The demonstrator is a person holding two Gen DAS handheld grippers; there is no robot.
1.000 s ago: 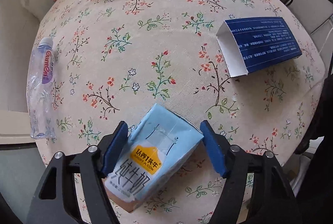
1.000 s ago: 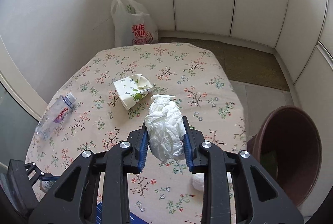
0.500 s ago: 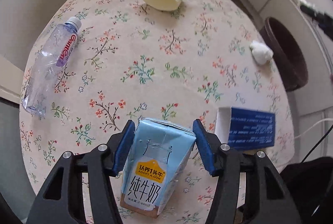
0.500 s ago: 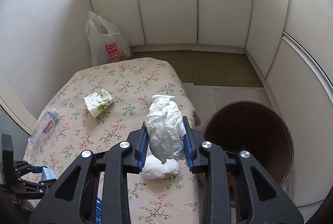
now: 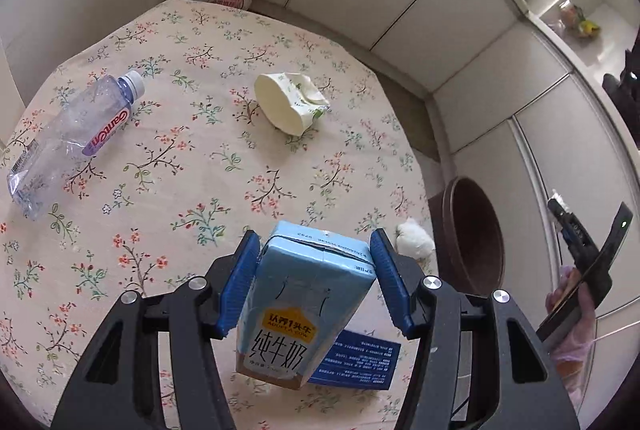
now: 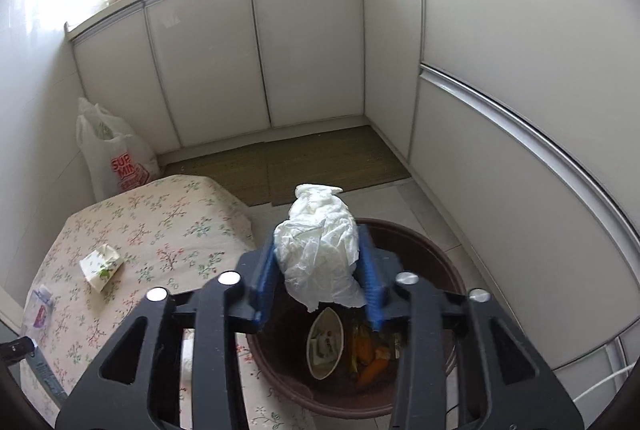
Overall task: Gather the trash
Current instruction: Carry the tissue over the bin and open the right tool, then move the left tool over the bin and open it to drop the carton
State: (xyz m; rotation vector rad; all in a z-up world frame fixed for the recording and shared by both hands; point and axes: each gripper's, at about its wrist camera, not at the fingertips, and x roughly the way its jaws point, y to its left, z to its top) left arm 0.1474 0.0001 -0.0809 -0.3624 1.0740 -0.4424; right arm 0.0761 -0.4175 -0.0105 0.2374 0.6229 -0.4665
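Crumpled tissue (image 6: 318,254) between opening right tool (image 6: 320,282)

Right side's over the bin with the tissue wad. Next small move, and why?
Probably finish opening the right hand-held gripper: its jaws are opening, the crumpled tissue is between them, and the brown bin lies directly below, so it should drop in.

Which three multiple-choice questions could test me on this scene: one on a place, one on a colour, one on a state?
1. The brown bin stands: A on the floor beside the table; B on the table; C in a cabinet.
2. The milk carton is mainly: A red; B green; C light blue.
3. The plastic bottle is: A upright; B lying on its side; C in the bin.
Answers: 1 A, it sits below the table's edge; 2 C, its faces are pale blue; 3 B, it lies flat on the table.
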